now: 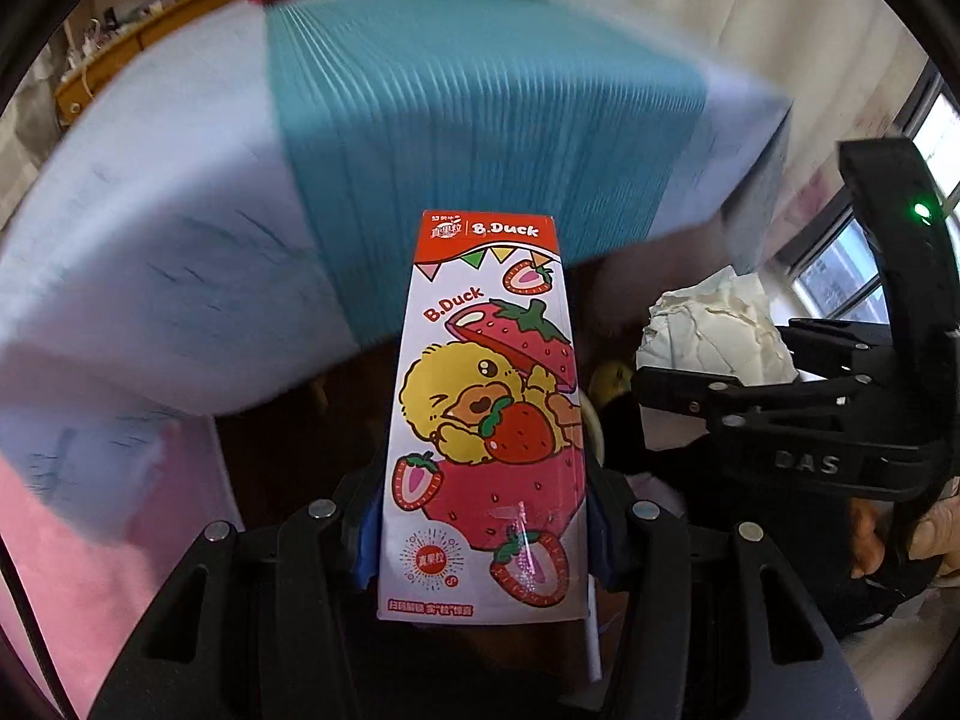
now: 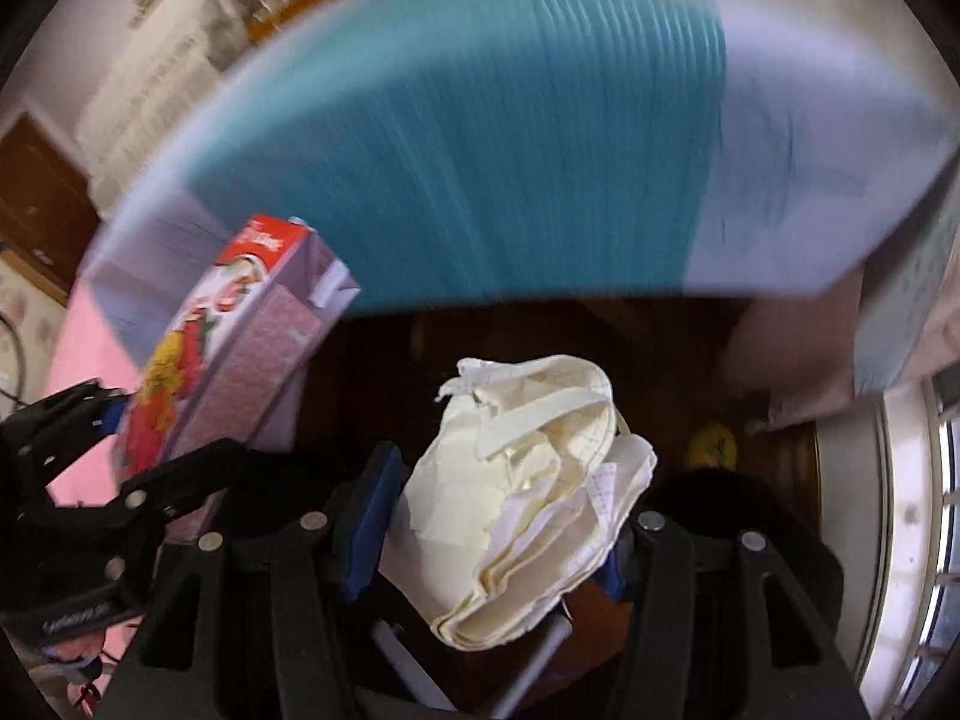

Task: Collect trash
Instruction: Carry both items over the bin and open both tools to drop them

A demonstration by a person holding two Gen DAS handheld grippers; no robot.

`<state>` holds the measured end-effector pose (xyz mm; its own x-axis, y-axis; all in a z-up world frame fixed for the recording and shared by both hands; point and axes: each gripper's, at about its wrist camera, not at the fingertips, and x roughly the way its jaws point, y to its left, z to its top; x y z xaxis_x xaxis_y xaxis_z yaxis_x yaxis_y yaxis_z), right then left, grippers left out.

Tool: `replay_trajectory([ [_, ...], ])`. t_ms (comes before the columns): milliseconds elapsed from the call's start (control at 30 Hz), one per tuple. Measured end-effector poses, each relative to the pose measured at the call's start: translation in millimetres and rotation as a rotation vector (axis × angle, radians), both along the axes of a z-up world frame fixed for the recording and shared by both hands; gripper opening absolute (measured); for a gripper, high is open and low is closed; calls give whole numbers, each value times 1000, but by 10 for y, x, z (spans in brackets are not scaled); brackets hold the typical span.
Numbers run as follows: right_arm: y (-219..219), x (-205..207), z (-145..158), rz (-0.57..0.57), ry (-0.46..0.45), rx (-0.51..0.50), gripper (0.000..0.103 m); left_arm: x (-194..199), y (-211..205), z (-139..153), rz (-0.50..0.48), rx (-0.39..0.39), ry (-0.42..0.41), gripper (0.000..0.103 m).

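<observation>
**A:** Between the left tool's (image 1: 483, 531) blue pads: a strawberry milk carton (image 1: 486, 420), B.Duck print, duck and strawberries facing the lens. Clamped from both sides, low on the box, top end pointing away from the camera. Thin white straw (image 1: 593, 630) runs down its lower right edge.

**B:** Background in that view?

**A:** Blurred. Teal ribbed mat (image 1: 480, 108) lies across a pale blue cover (image 1: 150, 252); pink patch (image 1: 90, 540) lower left. Dark brown gap below the cover's edge, and the carton sits in front of it. Right side: the other tool's black linkage (image 1: 780, 420) with a crumpled paper wad (image 1: 714, 330) at its tip, green LED (image 1: 921, 211) lit on its frame. Fingers (image 1: 936, 534) of a hand show at the right edge behind that frame. Window (image 1: 840, 276) far right.

**B:** Right wrist view?

**A:** Right tool (image 2: 492, 528) grips the crumpled paper wad (image 2: 528, 498), cream and white, creased. Left pad (image 2: 369, 528) is clearly pressed into it. Right pad is mostly hidden behind the paper, only a blue corner visible. So grasping, not released.

**B:** Carton visible from there?

**A:** Yes, at left, tilted, red top up (image 2: 234, 348); patterned pink side panel faces this camera. Left tool's black fingers (image 2: 108, 498) hold its lower end. Carton and wad are near each other, not touching.

**B:** Rest?

**A:** Same teal mat (image 2: 480, 150) and pale blue cover (image 2: 810, 180) above, heavy blur. Dark brown area under both items. Small yellow object (image 2: 714, 444) right of the wad, can't identify. Window (image 2: 924, 510) at right edge.
</observation>
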<state>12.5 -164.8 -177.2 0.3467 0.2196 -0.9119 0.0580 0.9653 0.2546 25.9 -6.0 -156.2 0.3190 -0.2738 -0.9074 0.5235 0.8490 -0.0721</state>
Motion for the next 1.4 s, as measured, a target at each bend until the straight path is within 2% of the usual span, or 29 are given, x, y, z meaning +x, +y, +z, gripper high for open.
replay_trajectory([
  [100,-77,69,-417,-37,81,11,56,75,-167,-358,-3,50,20,50],
  [200,-68,113,-692,-18,109,-16,56,180,-288,-647,6,79,39,50],
  [467,-196,136,-1173,-18,153,61,59,310,-439,-1297,68,104,110,50],
  [633,-299,134,-1467,-54,186,98,61,299,-471,-1546,84,115,150,51],
  [800,-375,197,-1586,-101,209,163,68,398,-477,-1620,87,115,170,52],
  [933,-409,204,-1612,-124,210,192,76,436,-461,-1672,103,137,177,66],
  [967,-431,213,-1629,-130,210,194,76,456,-442,-1696,107,141,176,74],
  [1033,-451,212,-1651,-143,213,196,76,461,-422,-1705,113,142,173,80],
  [1400,-435,212,-1649,-148,194,168,76,489,-242,-1620,187,116,128,81],
])
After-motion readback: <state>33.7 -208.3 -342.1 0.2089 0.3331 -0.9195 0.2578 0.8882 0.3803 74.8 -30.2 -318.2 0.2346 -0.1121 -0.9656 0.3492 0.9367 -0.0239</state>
